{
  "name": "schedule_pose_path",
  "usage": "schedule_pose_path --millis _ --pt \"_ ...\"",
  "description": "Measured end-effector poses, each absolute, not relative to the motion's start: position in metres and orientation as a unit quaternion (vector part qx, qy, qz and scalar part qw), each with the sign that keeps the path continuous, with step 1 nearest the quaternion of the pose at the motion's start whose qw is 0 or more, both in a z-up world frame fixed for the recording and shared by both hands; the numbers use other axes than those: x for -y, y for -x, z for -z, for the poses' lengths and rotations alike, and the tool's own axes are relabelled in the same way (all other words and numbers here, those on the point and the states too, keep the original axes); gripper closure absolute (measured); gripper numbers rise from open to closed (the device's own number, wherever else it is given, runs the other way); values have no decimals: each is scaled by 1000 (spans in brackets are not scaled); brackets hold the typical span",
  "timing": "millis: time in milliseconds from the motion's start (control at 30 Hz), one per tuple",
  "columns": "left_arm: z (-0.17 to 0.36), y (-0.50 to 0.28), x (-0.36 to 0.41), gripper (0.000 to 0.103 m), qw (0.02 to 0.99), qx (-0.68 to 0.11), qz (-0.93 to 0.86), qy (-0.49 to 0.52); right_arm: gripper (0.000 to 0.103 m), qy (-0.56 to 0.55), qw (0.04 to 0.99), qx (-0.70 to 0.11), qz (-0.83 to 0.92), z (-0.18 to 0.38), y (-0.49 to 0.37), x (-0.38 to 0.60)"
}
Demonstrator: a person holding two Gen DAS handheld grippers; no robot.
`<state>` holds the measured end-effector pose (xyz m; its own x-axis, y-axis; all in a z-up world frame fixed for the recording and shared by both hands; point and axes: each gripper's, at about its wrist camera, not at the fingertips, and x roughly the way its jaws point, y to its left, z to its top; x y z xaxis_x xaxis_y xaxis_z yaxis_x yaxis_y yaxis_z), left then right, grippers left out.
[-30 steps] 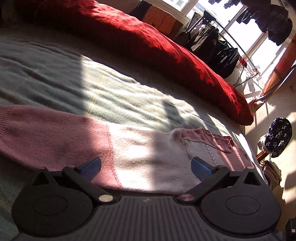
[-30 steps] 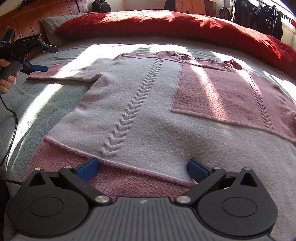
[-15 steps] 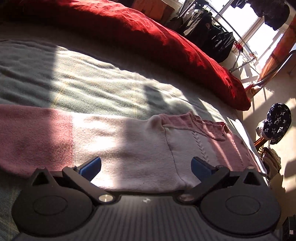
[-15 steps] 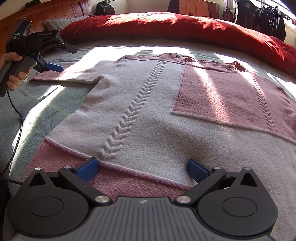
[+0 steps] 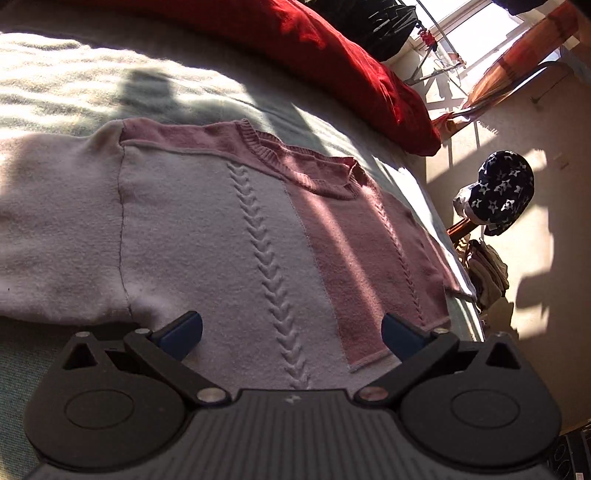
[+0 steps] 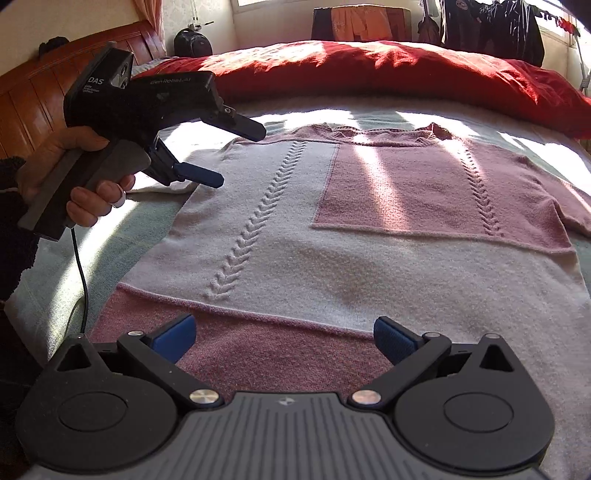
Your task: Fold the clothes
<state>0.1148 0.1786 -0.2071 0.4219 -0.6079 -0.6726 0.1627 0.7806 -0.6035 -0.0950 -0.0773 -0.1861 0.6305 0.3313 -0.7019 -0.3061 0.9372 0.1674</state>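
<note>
A pink and pale-lilac knitted sweater (image 6: 332, 229) lies flat, front up, on the bed, neckline toward the red duvet. In the left wrist view the sweater (image 5: 236, 236) fills the middle, one sleeve running off to the left. My left gripper (image 5: 291, 330) hovers open over the sweater body near the armpit seam, nothing between its blue pads. From the right wrist camera that left gripper (image 6: 240, 155) shows in a hand above the sweater's left shoulder. My right gripper (image 6: 284, 336) stands open over the pink hem band, holding nothing.
A grey-green blanket (image 6: 155, 218) covers the bed, with a red duvet (image 6: 369, 70) bunched along the far side. The bed edge falls off at the right in the left wrist view, beside a star-patterned cap (image 5: 498, 192). A wooden headboard (image 6: 33, 96) and a clothes rack (image 6: 491, 26) stand behind.
My left gripper has travelled from the sleeve cuff along the sleeve to the sweater's shoulder and body. It has come much closer to the right gripper, which has stayed over the hem.
</note>
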Motion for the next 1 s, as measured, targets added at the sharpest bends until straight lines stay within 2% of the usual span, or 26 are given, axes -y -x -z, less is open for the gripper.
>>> schedule_pose_path --millis 133,400,567,667,767,900,1000 --pt "207 -95 -189 1 812 -481 209 254 0 -27 908 -384 -164 178 112 95" --pt "171 -45 -162 1 833 -464 216 209 0 -45 916 -368 -152 169 143 122" --pt "191 -40 -153 1 843 -463 194 191 0 -48 920 -358 -151 165 164 132" --pt "206 -37 -168 1 839 -464 174 225 0 -46 924 -351 -141 160 179 143" --pt "193 -25 -175 1 836 -458 170 251 0 -55 927 -349 -126 159 189 157" --pt "173 8 -156 1 838 -437 229 232 0 -50 929 -346 -124 167 184 160" --pt "178 34 -135 1 847 -436 240 188 0 -30 933 -337 -125 176 172 156"
